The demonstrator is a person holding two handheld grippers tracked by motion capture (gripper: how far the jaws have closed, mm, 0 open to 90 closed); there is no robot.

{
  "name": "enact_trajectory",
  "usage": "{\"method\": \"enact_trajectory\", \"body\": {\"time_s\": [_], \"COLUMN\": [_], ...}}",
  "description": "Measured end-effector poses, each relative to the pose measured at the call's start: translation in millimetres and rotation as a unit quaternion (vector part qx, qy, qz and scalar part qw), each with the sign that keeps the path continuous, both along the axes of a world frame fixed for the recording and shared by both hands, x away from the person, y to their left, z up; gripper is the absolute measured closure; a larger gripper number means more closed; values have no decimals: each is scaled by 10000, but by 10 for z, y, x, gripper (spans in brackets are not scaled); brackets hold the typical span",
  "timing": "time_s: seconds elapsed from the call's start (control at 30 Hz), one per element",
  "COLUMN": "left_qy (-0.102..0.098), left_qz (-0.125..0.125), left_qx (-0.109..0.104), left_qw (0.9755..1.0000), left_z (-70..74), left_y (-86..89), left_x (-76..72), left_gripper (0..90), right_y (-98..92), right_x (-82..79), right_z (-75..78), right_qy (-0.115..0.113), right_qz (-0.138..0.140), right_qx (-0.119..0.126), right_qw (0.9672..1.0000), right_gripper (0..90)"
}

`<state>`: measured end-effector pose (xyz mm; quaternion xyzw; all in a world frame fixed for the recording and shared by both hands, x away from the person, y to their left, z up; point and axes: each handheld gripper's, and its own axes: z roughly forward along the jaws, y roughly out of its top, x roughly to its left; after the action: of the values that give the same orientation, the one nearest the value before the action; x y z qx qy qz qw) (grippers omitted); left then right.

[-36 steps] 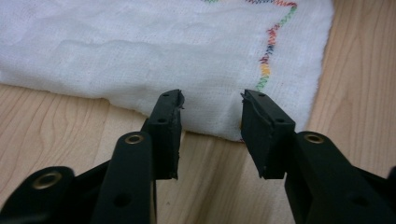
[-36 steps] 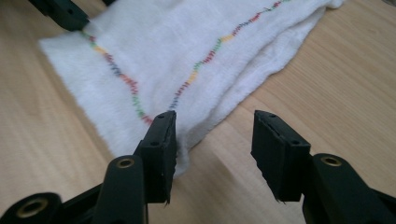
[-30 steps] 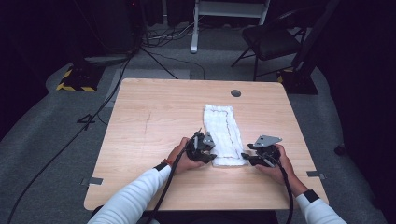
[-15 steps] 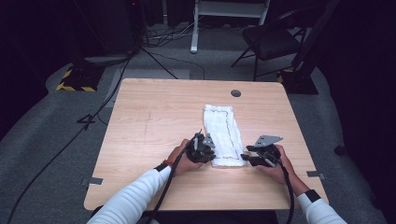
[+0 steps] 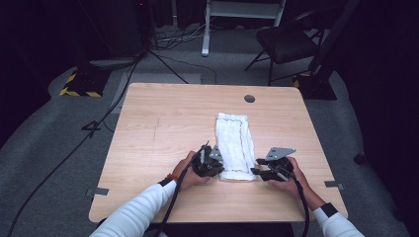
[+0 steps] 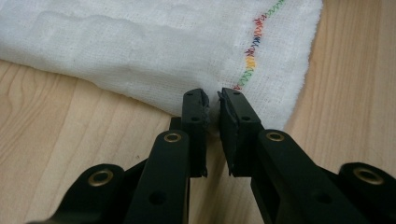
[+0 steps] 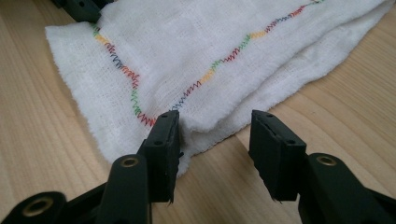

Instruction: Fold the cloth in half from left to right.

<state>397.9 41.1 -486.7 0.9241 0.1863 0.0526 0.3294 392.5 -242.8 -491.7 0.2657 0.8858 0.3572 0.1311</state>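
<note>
The white cloth point(image 5: 234, 145) lies folded into a long strip near the middle of the wooden table point(image 5: 163, 123), its length going away from the person and its near short edge between the two hands; a line of many-coloured zigzag stitching point(image 7: 219, 63) runs a little inside its border.

The left gripper point(image 5: 213, 163) is at the near left corner of the cloth; in the left gripper view point(image 6: 212, 100) its jaws have just been closing and now stand very narrow, with the corner of the cloth pinched between the pads; I judge this to be a grip already taken, so that the corner can be lifted.

The right gripper point(image 5: 258, 172) is at the near right corner; in the right gripper view point(image 7: 215, 128) its jaws stand half wide, one on each side of the folded edge; the left pad point(image 7: 163, 140) seems to rest on the cloth, but whether it really presses I cannot tell from this angle, and the right pad is clearly apart from it; so this side is placed for a grip and does not hold yet.

Both grippers come low and almost level to the table, which fits to catching a thin layer at its edge; the two corners taken together would let the person fold or carry the strip evenly.

There is no container on the table; only a small dark round cap point(image 5: 249, 98) sits near the far edge, well apart from the cloth; beyond the table stand a folding chair point(image 5: 286, 44) and cables point(image 5: 99, 128) on the grey floor.
</note>
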Motion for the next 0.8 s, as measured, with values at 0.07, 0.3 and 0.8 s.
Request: {"method": "enact_trajectory", "body": {"time_s": [0.07,0.3,0.8], "left_qy": [21,67,-451], "left_qz": [-5,-9,800], "left_qx": [2,5,-252], "left_qw": [10000,10000,9955], "left_z": [1,8,325], "left_y": [30,142,189], "left_x": [-42,-152,245], "left_gripper": [796,773,250], "right_y": [26,98,-74], "right_x": [-37,-126,213], "right_z": [4,13,318], "right_qy": [7,43,-343], "right_qz": [79,358,-183], "right_qx": [-27,-63,317], "right_qw": [10000,9993,9987], "right_gripper": [536,520,441]}}
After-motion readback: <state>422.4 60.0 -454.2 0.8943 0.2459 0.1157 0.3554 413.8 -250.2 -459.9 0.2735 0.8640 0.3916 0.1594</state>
